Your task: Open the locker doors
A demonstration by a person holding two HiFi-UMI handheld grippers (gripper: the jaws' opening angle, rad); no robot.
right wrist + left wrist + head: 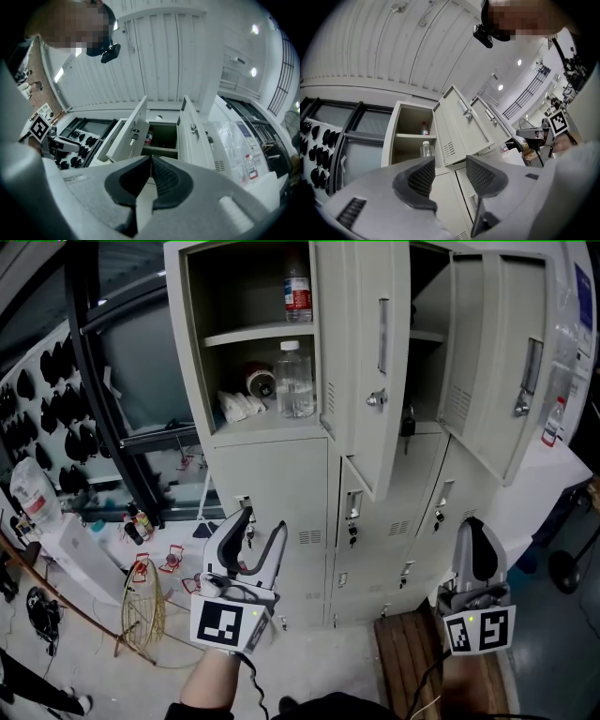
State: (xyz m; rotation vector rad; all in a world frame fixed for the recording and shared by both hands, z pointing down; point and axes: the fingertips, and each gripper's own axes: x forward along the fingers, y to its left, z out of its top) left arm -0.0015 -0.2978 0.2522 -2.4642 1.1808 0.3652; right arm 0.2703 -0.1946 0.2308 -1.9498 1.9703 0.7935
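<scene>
This looks like a workshop or industrial work hall with a staff corner, not a home. A bank of beige metal lockers (272,493) stands against the wall, its upper doors (361,362) hanging open on shelves that hold plastic water bottles (295,381). Beside it runs a black-framed glass partition (122,362), then a white board (37,399) hung with rows of black pieces. The grey floor (553,643) is bare, littered with loose cables (141,615), and a wooden pallet (422,662) lies near the lockers. Overhead is a ribbed panel ceiling (393,47) with recessed spot lights (519,62), and a railing (527,93) runs along an upper level.
</scene>
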